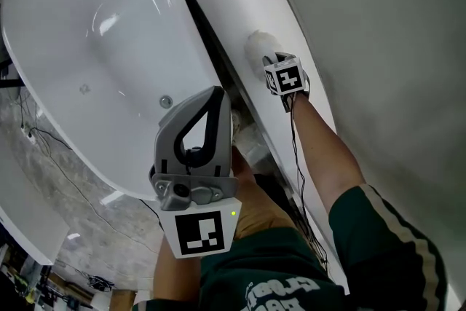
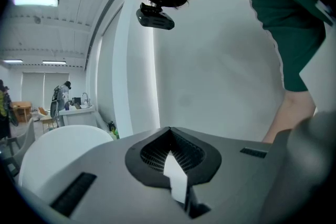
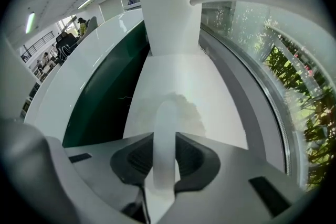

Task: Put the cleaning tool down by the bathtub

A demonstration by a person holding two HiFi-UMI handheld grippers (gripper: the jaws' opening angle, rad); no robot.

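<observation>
A white cleaning tool (image 1: 256, 47) with a rounded fuzzy head hangs just over the white ledge (image 1: 244, 0) beside the white bathtub (image 1: 95, 25). My right gripper (image 1: 272, 60) points steeply down and is shut on the tool's handle. In the right gripper view the white handle (image 3: 164, 139) runs between the pads of the right gripper (image 3: 164, 161), its head over the ledge (image 3: 210, 97). My left gripper (image 1: 217, 93) is held near my body over the tub's rim, its jaws together and holding nothing. In its own view the left gripper (image 2: 170, 157) faces a plain wall.
A dark gap (image 1: 211, 47) runs between tub and ledge. Marble floor (image 1: 80, 207) with cables (image 1: 44, 135) lies left of the tub. A white column (image 3: 163, 2) stands on the ledge, with a window and plants (image 3: 294, 92) to its right. Distant people stand by a counter (image 2: 73, 105).
</observation>
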